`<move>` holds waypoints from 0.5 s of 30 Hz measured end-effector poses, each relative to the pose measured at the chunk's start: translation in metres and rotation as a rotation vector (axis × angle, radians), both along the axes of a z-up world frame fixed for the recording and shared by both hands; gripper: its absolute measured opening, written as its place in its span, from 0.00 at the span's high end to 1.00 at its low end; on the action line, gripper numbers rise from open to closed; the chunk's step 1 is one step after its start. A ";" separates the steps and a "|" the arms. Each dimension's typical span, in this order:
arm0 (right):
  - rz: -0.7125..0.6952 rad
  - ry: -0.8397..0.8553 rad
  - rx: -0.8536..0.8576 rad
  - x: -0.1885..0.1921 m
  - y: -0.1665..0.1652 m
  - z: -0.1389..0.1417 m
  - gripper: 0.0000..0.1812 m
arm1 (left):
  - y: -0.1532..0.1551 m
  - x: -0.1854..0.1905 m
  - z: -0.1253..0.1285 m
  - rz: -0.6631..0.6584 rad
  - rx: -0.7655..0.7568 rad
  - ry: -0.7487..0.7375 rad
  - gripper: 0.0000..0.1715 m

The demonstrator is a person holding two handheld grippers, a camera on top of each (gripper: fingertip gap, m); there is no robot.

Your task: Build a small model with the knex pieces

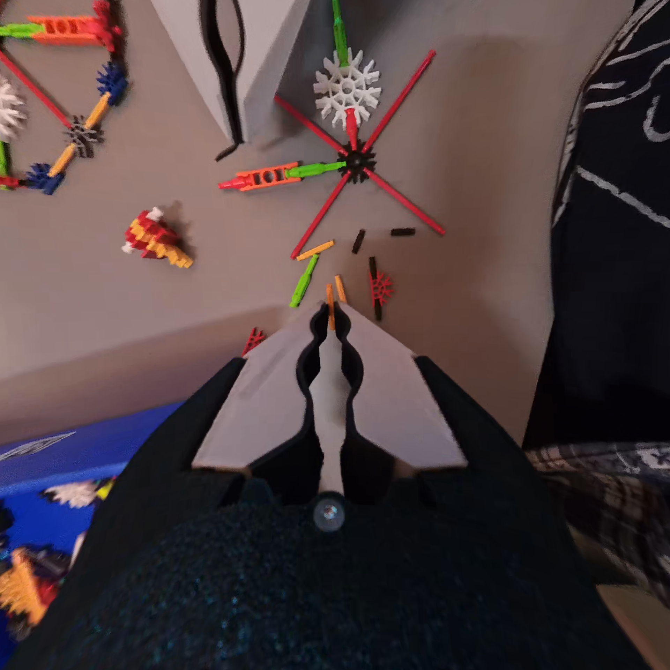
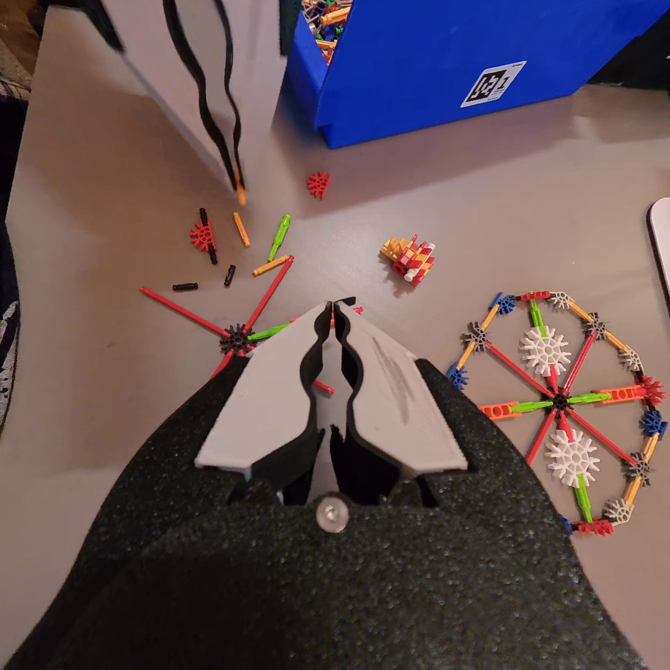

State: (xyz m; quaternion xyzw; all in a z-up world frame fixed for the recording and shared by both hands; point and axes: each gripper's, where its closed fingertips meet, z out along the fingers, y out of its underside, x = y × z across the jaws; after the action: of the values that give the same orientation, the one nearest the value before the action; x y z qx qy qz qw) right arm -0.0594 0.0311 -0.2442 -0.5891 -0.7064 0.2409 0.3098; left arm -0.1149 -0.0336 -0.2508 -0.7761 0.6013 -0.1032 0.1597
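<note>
My left gripper (image 1: pixel 330 307) is shut on a short orange rod (image 1: pixel 329 295), held just above the grey table among loose pieces. It also shows in the right wrist view (image 2: pixel 237 181) with the rod (image 2: pixel 240 194) sticking out of its tips. My right gripper (image 2: pixel 333 306) is shut with nothing visibly held. It hovers over the orange connector arm (image 1: pixel 268 177) of a partial spoke assembly with a black hub (image 2: pixel 235 339) and red rods. In the left wrist view the right gripper (image 1: pixel 234 139) is above that arm, beside a white snowflake connector (image 1: pixel 347 89).
Loose green rod (image 2: pixel 278 237), orange rods, black rods and red connectors (image 2: pixel 203 235) lie between the grippers. A stack of red and yellow connectors (image 2: pixel 409 259) and a finished wheel (image 2: pixel 560 400) lie to the right. A blue bin (image 2: pixel 435 72) of parts stands behind. Dark clothing (image 1: pixel 616 253) borders the table. My right fingertips sit around 9 centimetres from my left ones. From my right tips it is roughly 20 centimetres to the finished wheel (image 2: pixel 560 400); from my left, 25 centimetres.
</note>
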 end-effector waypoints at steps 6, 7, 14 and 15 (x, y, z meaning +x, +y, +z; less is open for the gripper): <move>0.004 0.001 0.005 0.000 -0.001 0.001 1.00 | 0.004 0.000 -0.012 0.042 0.006 -0.013 0.89; 0.003 0.003 0.006 0.000 -0.001 0.002 1.00 | 0.005 0.000 -0.006 0.047 0.007 -0.030 0.88; 0.002 -0.001 0.004 0.000 -0.001 0.000 1.00 | 0.049 -0.054 0.081 0.142 0.224 -0.034 0.89; 0.002 -0.001 0.003 0.000 -0.001 0.000 1.00 | 0.057 -0.071 0.090 0.169 0.242 -0.011 0.90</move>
State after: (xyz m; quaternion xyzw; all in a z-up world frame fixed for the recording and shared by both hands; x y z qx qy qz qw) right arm -0.0596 0.0303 -0.2441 -0.5880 -0.7076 0.2398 0.3100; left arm -0.1860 0.0231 -0.1607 -0.7986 0.5407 -0.0206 0.2636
